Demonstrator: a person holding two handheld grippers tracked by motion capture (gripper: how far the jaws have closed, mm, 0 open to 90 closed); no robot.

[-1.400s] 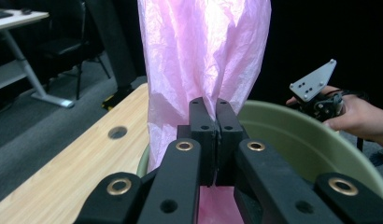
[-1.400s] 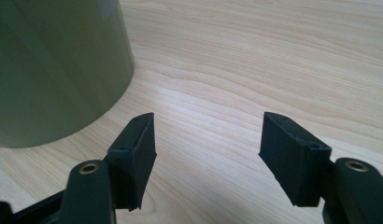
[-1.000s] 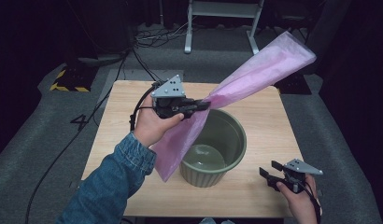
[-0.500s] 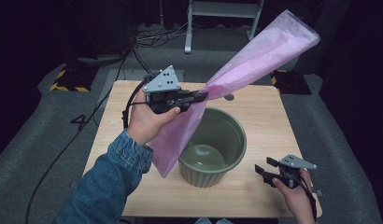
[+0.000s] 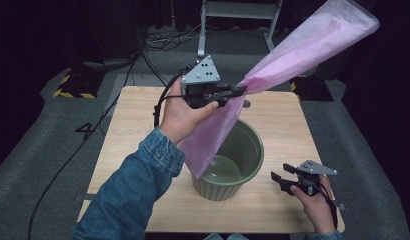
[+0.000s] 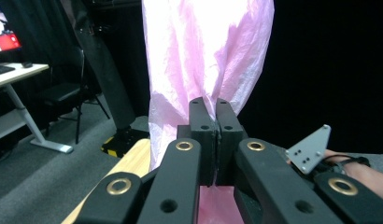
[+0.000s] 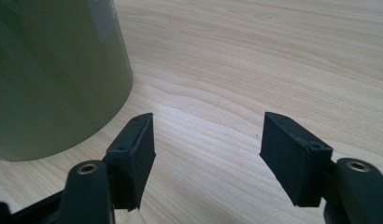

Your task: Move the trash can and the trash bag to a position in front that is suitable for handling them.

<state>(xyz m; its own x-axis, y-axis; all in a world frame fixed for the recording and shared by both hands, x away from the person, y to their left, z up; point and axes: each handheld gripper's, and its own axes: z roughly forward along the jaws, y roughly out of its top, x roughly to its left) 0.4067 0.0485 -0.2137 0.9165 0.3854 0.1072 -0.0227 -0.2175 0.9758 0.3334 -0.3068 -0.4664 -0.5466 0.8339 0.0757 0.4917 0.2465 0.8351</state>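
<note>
A long pink plastic bag (image 5: 303, 50) is held up in the air, pinched near its middle by my left gripper (image 5: 239, 91), which is shut on it. One end of the bag flares up and to the right; the other end hangs down over the near-left rim of a green bin (image 5: 233, 165). Seen from the left gripper view, the pink plastic bag (image 6: 208, 56) rises from between the closed jaws of the left gripper (image 6: 216, 105). My right gripper (image 5: 279, 176) rests low by the bin's right side, open, with nothing in it. From the right gripper view, that gripper (image 7: 206, 140) is open above bare wood beside the green bin (image 7: 49, 70).
The bin stands on a light wooden table (image 5: 138, 125) toward its front middle. A white metal stand (image 5: 238, 15) and cables lie on the grey floor behind. Another desk (image 6: 12, 74) and chair show at the left of the left gripper view.
My left gripper has lifted higher with the bag, so the upper end stands taller. The right gripper has shifted slightly toward the front edge and stays open.
</note>
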